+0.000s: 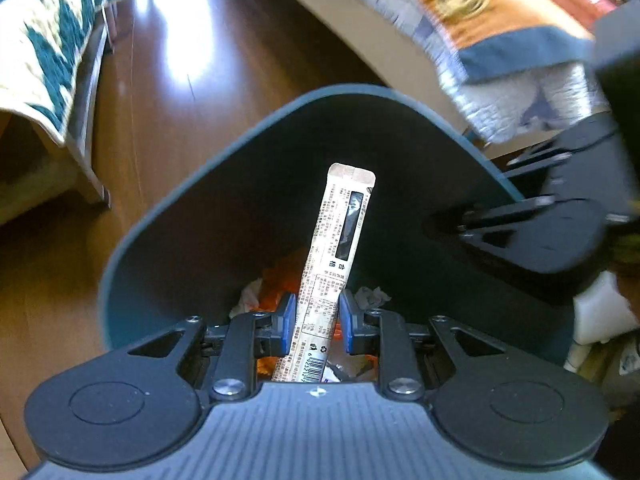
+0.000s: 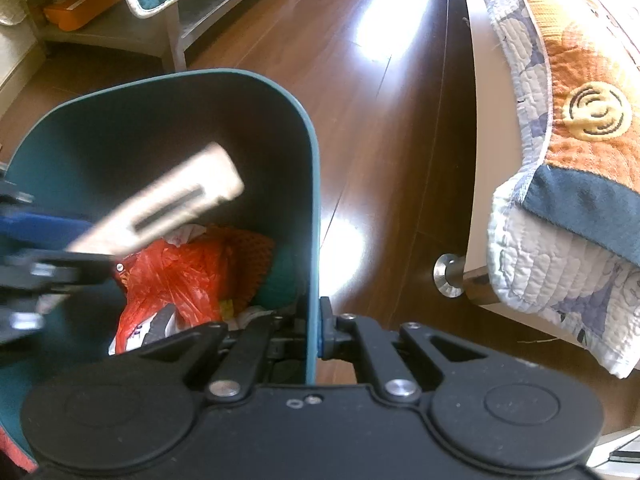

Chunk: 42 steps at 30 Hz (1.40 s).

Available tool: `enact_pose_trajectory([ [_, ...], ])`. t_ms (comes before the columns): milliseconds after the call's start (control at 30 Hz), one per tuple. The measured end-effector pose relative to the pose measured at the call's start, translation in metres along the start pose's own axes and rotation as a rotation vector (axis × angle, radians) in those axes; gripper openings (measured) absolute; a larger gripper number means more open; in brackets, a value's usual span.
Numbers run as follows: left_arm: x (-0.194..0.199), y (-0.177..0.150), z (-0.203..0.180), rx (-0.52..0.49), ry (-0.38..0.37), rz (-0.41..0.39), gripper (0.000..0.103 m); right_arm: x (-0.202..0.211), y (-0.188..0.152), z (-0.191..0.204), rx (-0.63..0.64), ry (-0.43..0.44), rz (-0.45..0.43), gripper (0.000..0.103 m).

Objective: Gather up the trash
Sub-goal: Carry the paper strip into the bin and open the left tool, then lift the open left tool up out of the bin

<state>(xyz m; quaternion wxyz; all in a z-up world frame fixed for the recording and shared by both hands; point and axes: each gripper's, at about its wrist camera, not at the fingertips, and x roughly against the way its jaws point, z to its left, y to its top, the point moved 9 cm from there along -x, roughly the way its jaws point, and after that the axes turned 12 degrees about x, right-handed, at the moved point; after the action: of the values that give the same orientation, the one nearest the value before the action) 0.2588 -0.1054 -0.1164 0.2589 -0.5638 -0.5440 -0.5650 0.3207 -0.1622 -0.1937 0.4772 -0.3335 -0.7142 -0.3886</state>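
Note:
A dark teal trash bin (image 1: 168, 216) stands on the wooden floor. My left gripper (image 1: 317, 322) hangs over its mouth with a long beige printed stick wrapper (image 1: 336, 248) between its blue pads; the jaws stand slightly apart around it. The wrapper points into the bin. In the right wrist view the wrapper (image 2: 176, 204) is blurred at the left. My right gripper (image 2: 310, 330) is shut on the bin's right wall (image 2: 314, 216). Inside the bin lie an orange plastic bag (image 2: 176, 276) and crumpled paper (image 1: 250, 296).
A bed with an orange, blue and white quilt (image 2: 568, 184) is at the right, on a metal foot (image 2: 450, 276). A low shelf unit with a teal-patterned cover (image 1: 52, 40) stands at the left. Glossy wooden floor (image 2: 380, 120) lies between them.

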Motion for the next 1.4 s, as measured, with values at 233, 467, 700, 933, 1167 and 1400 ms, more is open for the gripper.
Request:
enact_pose_trajectory([
  [233,-0.055,-0.01,-0.004,0.015,0.043,0.093,0.022,-0.002,-0.01,-0.005,-0.029,-0.001,-0.006,0.003],
  [467,-0.078,-0.012,-0.026,-0.032,0.072,0.138,0.022,-0.006,-0.028,-0.013,-0.1,0.007,-0.003,0.003],
  [700,-0.096,-0.013,-0.03,-0.036,0.124,0.222,0.024,-0.009,-0.048,-0.02,-0.174,0.035,-0.006,0.011],
  [933,-0.082,-0.005,-0.041,-0.068,0.101,0.161,0.056,0.003,-0.063,-0.029,-0.281,0.061,-0.065,0.026],
  [1167,-0.052,0.001,-0.053,-0.09,0.04,0.058,0.062,0.029,-0.073,-0.032,-0.341,0.068,-0.172,0.029],
  [1400,-0.004,0.008,-0.051,-0.073,0.031,-0.062,0.069,0.059,-0.081,-0.032,-0.37,0.06,-0.291,0.044],
])
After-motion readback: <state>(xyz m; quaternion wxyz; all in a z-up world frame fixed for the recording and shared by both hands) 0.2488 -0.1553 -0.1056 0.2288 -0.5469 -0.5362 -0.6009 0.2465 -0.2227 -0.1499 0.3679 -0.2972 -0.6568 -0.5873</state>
